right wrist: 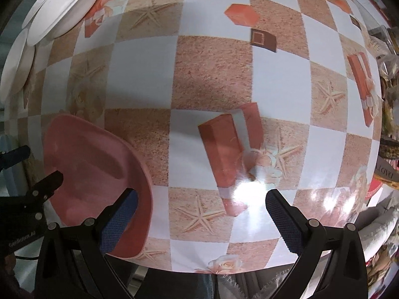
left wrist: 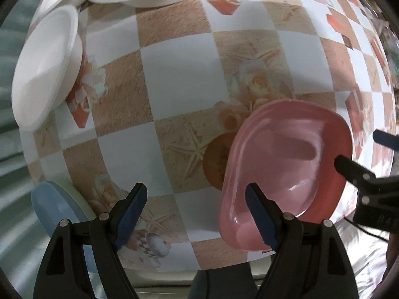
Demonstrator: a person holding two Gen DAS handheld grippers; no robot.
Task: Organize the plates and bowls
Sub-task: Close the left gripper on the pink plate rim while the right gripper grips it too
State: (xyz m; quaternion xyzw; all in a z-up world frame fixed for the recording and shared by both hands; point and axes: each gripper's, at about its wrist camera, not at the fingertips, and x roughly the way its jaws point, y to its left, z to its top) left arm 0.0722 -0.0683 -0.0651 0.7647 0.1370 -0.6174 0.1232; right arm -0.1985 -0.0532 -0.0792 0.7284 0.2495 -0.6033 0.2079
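Pink dish sits near the table's front edge, between two wide-open grippers.
Left gripper and right gripper both hold nothing, flanking the dish, probably ready to lift it; white bowls cluster at the tablecloth's far-left corner, a blue dish at the near-left edge.

This is a home dining spot, by the look of it. The surface wears a glossy oilcloth printed in white and sandy checks with starfish, roses and gift boxes, very much a household table covering. White bowls sit along its far left edge, a pink dish lies near the front, a pale blue plate at the left corner. Over at the right edge, cluttered bags and packets, blurred, pile up beside the table.
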